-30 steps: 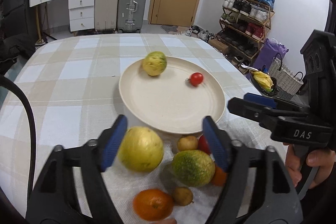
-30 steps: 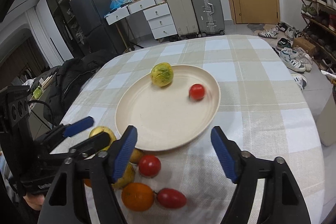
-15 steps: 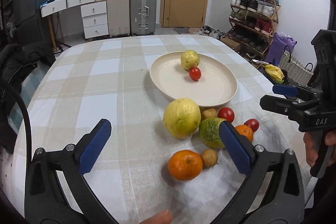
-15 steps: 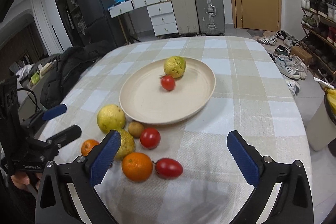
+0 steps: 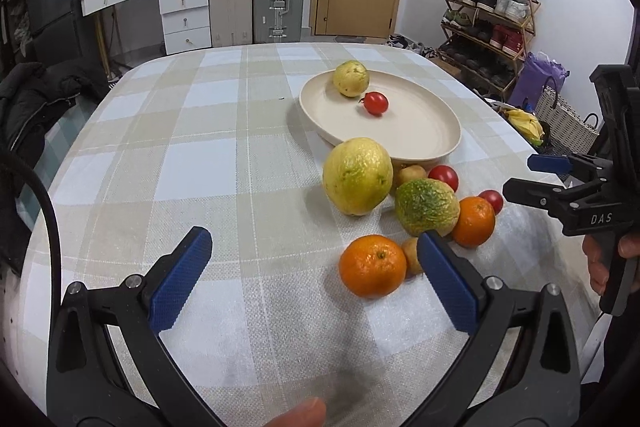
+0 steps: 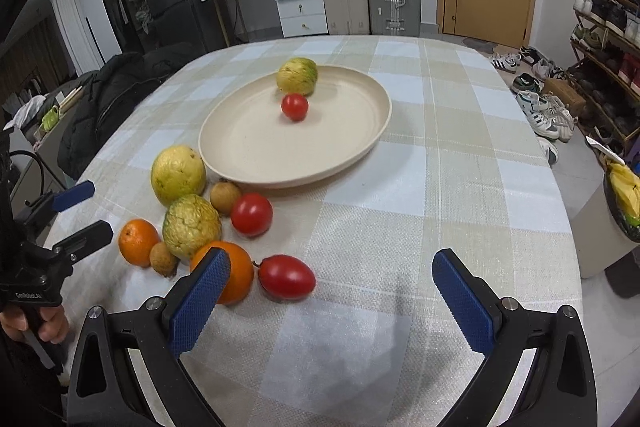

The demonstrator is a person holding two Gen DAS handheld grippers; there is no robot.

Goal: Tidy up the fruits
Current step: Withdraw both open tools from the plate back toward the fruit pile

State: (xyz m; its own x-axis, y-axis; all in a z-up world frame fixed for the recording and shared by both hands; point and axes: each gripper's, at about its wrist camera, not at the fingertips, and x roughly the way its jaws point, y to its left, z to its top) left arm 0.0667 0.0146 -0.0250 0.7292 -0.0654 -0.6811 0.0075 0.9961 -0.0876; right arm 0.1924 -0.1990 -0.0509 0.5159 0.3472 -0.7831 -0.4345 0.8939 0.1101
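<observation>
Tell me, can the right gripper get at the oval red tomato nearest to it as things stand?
Probably yes. The right gripper is open and empty, and the oval tomato lies just ahead on bare cloth; only the orange touching it crowds one side.

1. your left gripper (image 5: pixel 312 267) pointed downward, jaws spread wide, nothing between the blue pads (image 5: pixel 180 279).
2. your right gripper (image 6: pixel 328 291) tilted down too, jaws equally wide and empty.
3. your fingers (image 5: pixel 608 259) wrapped the right handle.
</observation>
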